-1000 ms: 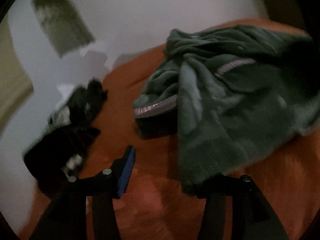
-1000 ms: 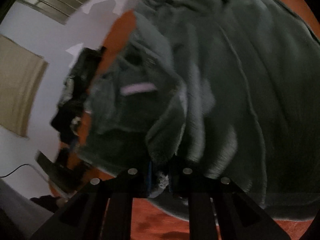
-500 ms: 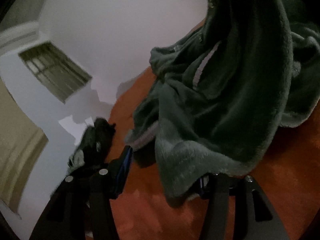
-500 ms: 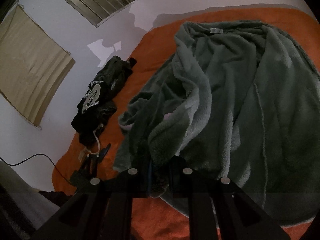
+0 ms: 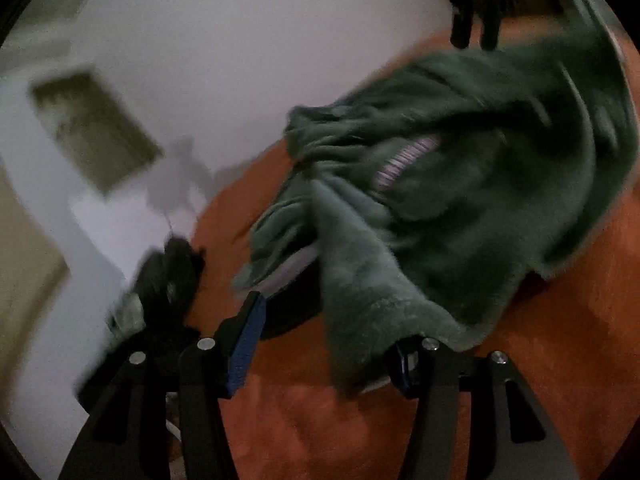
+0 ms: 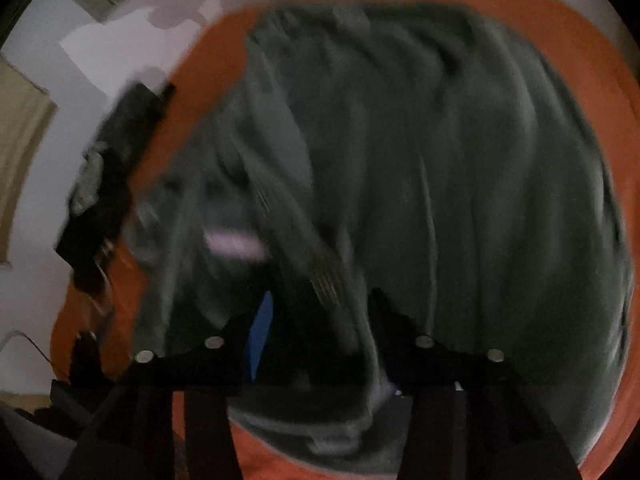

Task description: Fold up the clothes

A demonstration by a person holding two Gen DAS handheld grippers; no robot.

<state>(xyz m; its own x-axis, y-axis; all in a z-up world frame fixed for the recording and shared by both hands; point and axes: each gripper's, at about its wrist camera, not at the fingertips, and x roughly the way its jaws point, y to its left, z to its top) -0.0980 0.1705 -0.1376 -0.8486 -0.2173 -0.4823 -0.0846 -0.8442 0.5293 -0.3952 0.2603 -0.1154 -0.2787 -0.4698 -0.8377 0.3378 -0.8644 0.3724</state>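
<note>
- We work over an orange bedspread [image 5: 560,360] against a pale wall; a black garment with a pale print [image 6: 104,184] lies at nine o'clock.
- The grey-green plush fleece garment [image 6: 460,184] lies spread and rumpled over the bed, one corner draped across the left tool [image 5: 324,344].
- Left tool: fingers spread, fleece resting on the right-hand finger only.
- Right tool [image 6: 320,320]: fingers spread, fabric bunched between them, not pinched.
- We judge it soft, bulky and floppy; take it at the hemmed edge or corners.
</note>
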